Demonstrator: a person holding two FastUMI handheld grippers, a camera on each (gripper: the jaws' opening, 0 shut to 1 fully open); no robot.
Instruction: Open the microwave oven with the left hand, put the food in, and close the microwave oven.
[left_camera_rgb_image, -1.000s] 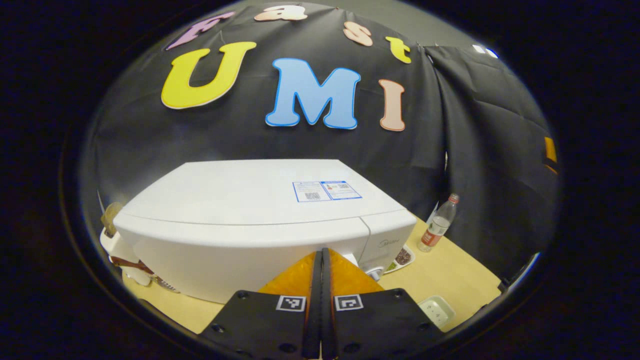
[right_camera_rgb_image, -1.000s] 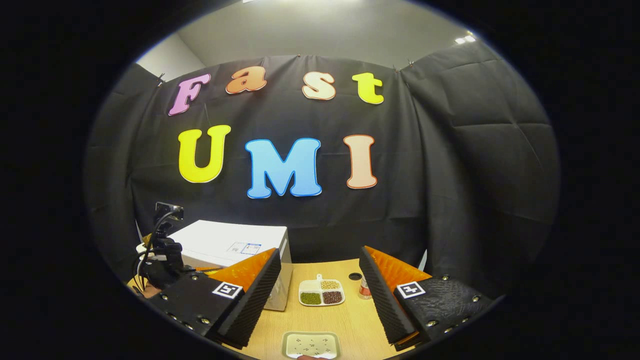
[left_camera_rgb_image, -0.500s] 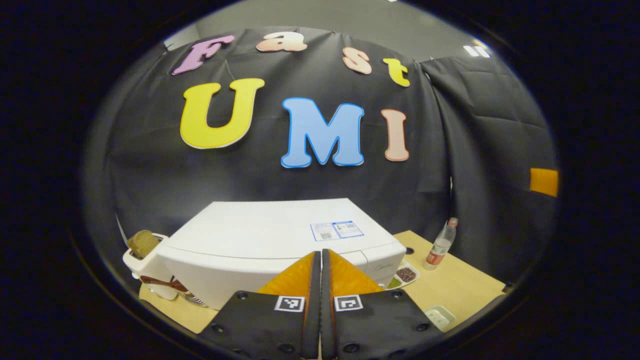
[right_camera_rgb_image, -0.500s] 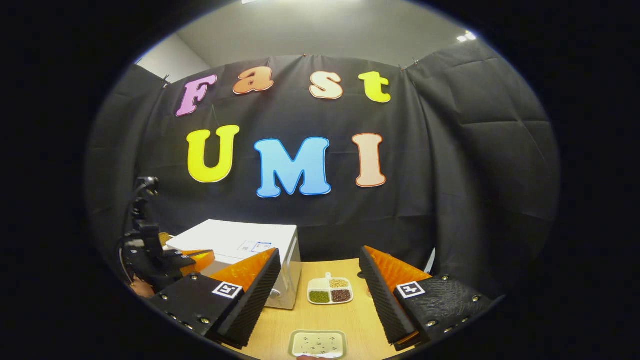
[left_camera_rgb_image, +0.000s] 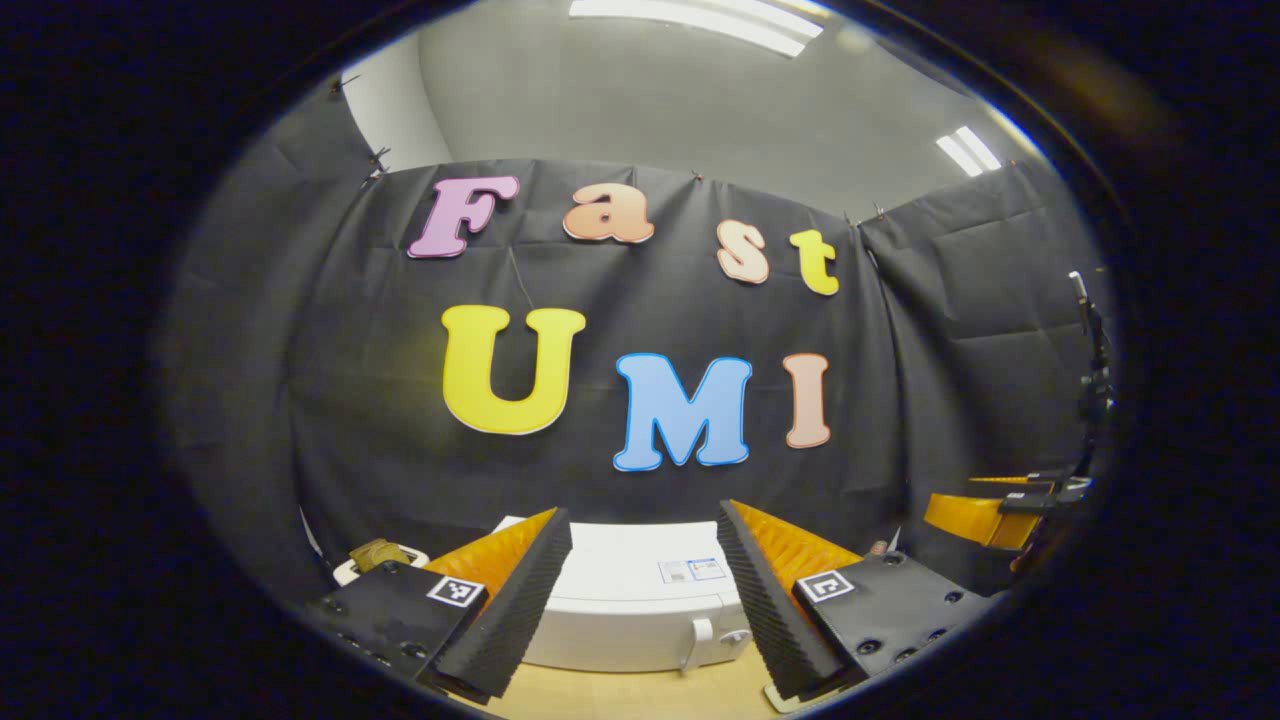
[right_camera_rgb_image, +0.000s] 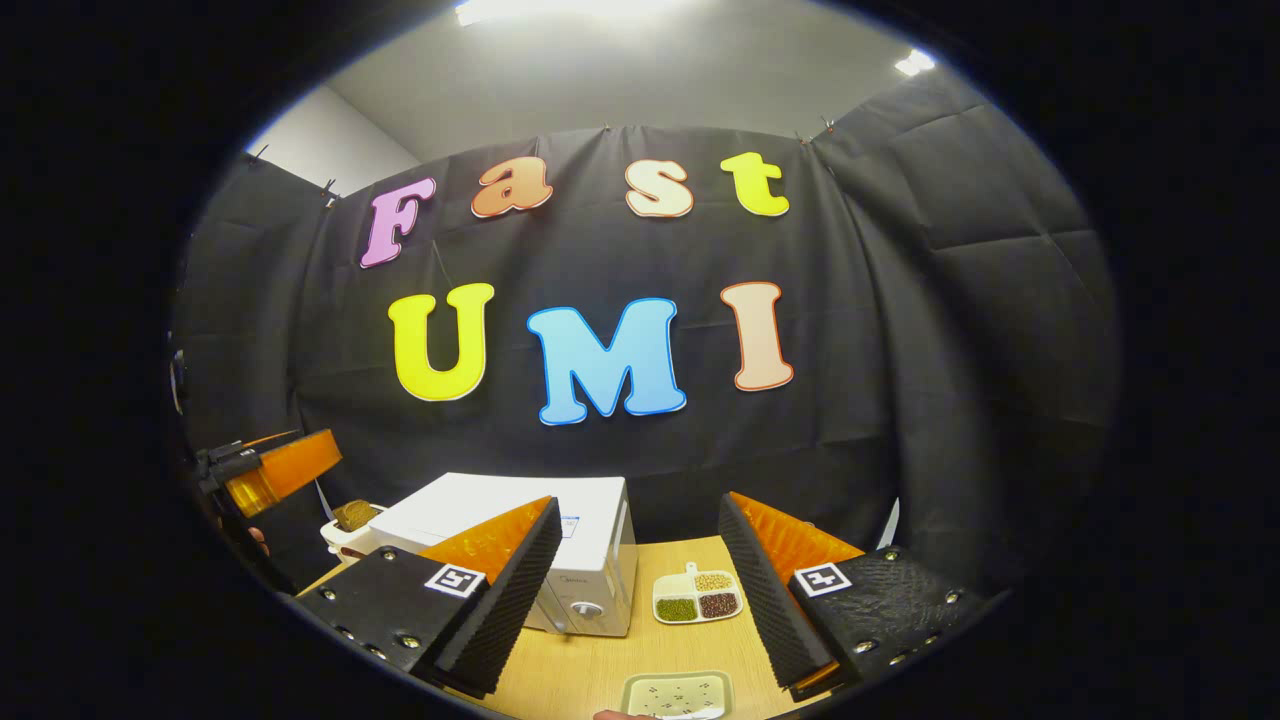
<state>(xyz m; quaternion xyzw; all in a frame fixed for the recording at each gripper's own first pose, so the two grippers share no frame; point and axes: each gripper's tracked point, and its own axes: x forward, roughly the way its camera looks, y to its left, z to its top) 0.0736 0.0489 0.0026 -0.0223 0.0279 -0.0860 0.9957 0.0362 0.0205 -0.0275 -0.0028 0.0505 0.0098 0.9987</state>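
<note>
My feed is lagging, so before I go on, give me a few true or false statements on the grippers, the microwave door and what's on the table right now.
1. The left gripper is open. True.
2. The microwave door is swung open. False: it looks closed, its front flush in both views.
3. The right gripper is shut on the food. False: it is open and holds nothing.
4. A divided dish of beans or grains sits on the table to the right of the microwave in the right gripper view. True.
5. The left gripper is touching the microwave's handle. False: it is held back from the microwave, with the handle seen between its fingers.
</note>
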